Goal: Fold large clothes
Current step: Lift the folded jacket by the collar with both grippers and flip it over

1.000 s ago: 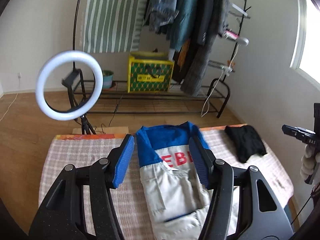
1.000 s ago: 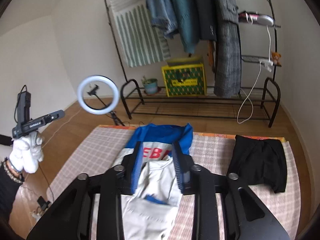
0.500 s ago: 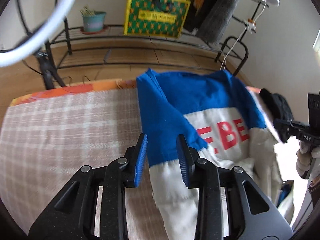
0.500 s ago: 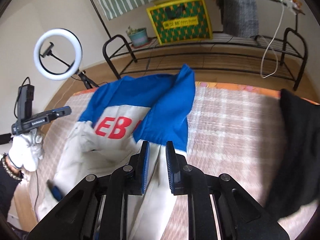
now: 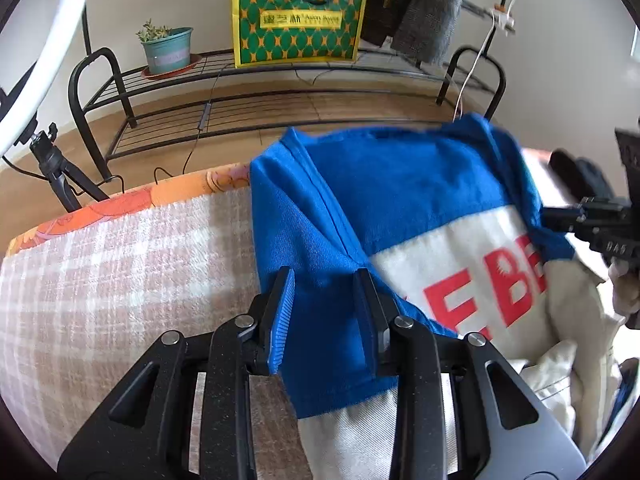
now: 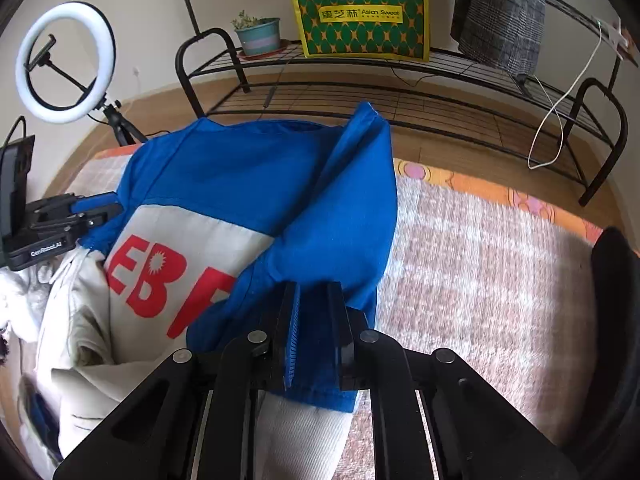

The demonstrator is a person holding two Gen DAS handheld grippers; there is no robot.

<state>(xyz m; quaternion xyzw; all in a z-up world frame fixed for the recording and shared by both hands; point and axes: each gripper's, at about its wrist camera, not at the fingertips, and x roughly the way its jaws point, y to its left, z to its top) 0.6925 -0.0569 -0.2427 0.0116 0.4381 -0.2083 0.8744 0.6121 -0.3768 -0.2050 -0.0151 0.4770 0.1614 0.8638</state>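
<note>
A blue and cream jacket (image 5: pixel 400 200) with red letters lies on the checked table cover (image 5: pixel 120 280), its sleeves folded in over the body. My left gripper (image 5: pixel 324 280) is low over the folded blue left sleeve, jaws part open around the cloth. My right gripper (image 6: pixel 314 292) is over the blue right sleeve of the jacket (image 6: pixel 248 184), jaws narrow with cloth between them. The right gripper also shows in the left wrist view (image 5: pixel 560 216), and the left gripper in the right wrist view (image 6: pixel 100 208).
A black garment (image 6: pixel 616 300) lies at the table's right end. Beyond the far edge stand a black metal rack (image 6: pixel 400 92), a green and yellow bag (image 6: pixel 360 12), a potted plant (image 6: pixel 258 36) and a ring light (image 6: pixel 64 60).
Both grippers have dropped from high above the table to the jacket's sleeves. Both sets of jaws have narrowed from wide open onto the cloth.
</note>
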